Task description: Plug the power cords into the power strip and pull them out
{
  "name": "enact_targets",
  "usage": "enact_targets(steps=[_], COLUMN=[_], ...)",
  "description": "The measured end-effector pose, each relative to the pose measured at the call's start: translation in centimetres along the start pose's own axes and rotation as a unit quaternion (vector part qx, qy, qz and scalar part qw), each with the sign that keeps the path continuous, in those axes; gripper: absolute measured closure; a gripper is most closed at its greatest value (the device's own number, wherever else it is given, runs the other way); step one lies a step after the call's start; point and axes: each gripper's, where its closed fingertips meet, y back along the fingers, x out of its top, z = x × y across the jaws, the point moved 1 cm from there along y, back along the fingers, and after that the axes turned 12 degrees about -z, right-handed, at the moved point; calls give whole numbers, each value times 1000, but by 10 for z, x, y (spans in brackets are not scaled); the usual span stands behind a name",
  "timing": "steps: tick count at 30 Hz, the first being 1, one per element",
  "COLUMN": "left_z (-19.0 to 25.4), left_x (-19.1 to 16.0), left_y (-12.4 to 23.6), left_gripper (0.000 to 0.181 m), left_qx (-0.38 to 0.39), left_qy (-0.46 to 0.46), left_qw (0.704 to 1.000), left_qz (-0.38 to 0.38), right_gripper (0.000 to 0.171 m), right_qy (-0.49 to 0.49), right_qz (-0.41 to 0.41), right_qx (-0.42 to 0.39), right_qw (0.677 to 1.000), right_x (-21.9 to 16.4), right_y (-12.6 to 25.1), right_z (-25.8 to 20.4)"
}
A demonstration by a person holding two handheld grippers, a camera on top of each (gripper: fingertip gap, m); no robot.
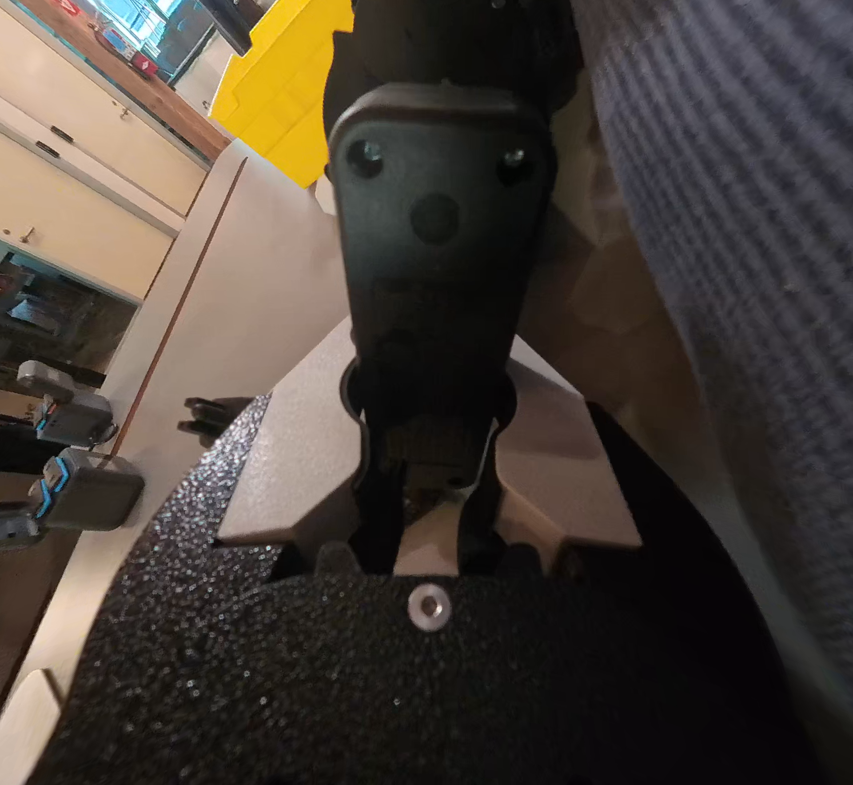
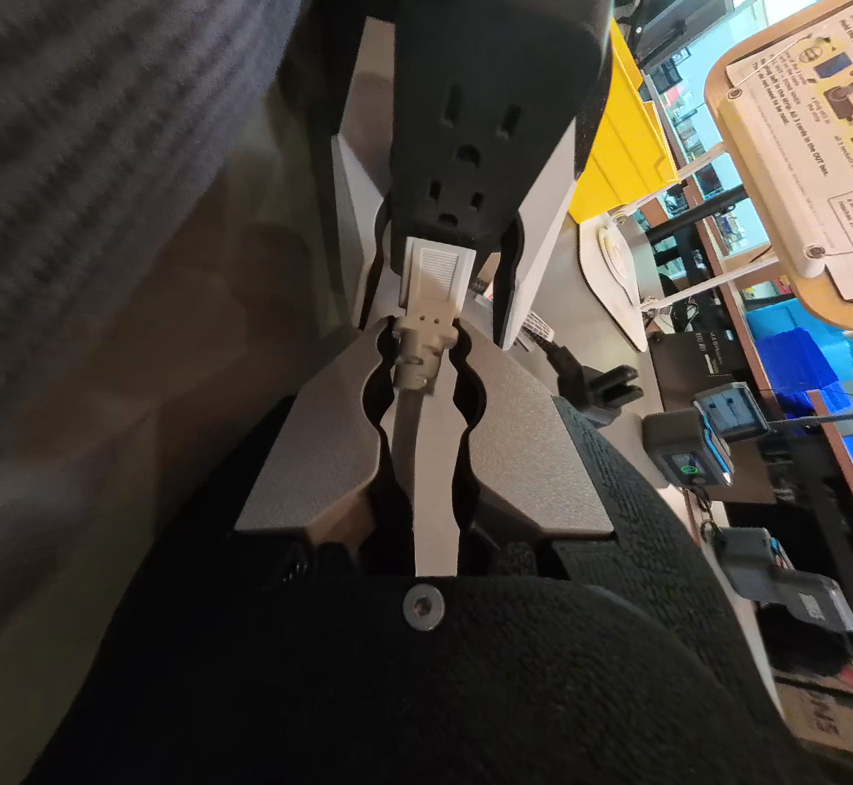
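Inspecting the right wrist view, we find the right gripper [image 2: 422, 338] closed on the strain relief of a white plug [image 2: 436, 283], whose grey cord [image 2: 406, 421] runs back between the fingers. The plug sits in the end outlet of the black power strip [image 2: 480, 93]. In the left wrist view, the left gripper [image 1: 429, 430] clamps the strip's underside [image 1: 434, 218]. A yellow bin [image 1: 286, 84] stands beyond, a ribbed grey sleeve [image 1: 738, 163] alongside.
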Motion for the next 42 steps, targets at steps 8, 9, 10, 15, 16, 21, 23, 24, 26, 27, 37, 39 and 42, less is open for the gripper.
enact_targets(steps=[8, 9, 10, 15, 16, 21, 23, 24, 26, 27, 37, 39, 42], left_z=[5, 4, -3, -9, -12, -18, -17, -17, -18, -19, -23, -24, -27], left_x=[1, 0, -5, -5, -6, -12, -8, -7, -10, -11, -1, 0, 2], left_y=[-2, -1, 2, 1, 4, -1, -1, -1, -2, -1, 5, 7, 11], left_gripper=[129, 129, 130, 129, 130, 131, 131, 131, 130, 131, 131, 131, 131], left_qx=[-10, -8, 2, 2, 1, 6, 4, 5, 9, 7, -23, -24, -28], left_qy=[7, 6, 23, 33, 41, 51, 48, 42, 34, 37, 48, 55, 62], left_qw=[1000, 1000, 1000, 999, 999, 999, 999, 999, 999, 999, 996, 995, 992], left_qz=[6, 7, 10, 19, 27, 10, 18, 21, 14, 14, 75, 85, 102], right_gripper=[149, 151, 170, 170, 168, 116, 122, 132, 135, 136, 150, 152, 140], right_qy=[-18, -22, -36, -35, -31, -119, -120, -112, -88, -89, -92, -90, -104], right_qz=[5, 2, -19, -27, -25, -6, -27, -35, -40, -40, -10, -12, -15], right_qx=[13, 11, 4, 14, -3, 59, 55, 33, 22, 24, 47, 34, 44], right_qw=[1000, 1000, 999, 999, 999, 991, 991, 993, 995, 995, 995, 995, 993], right_x=[-3, -7, -23, -32, -32, -12, -10, -10, -9, -8, -6, -5, -4], right_y=[9, 12, 16, 20, 21, 18, 9, 4, -1, -2, -2, -4, -6], right_z=[-5, -3, 1, 5, 9, 7, 6, 9, 11, 11, 19, 22, 23])
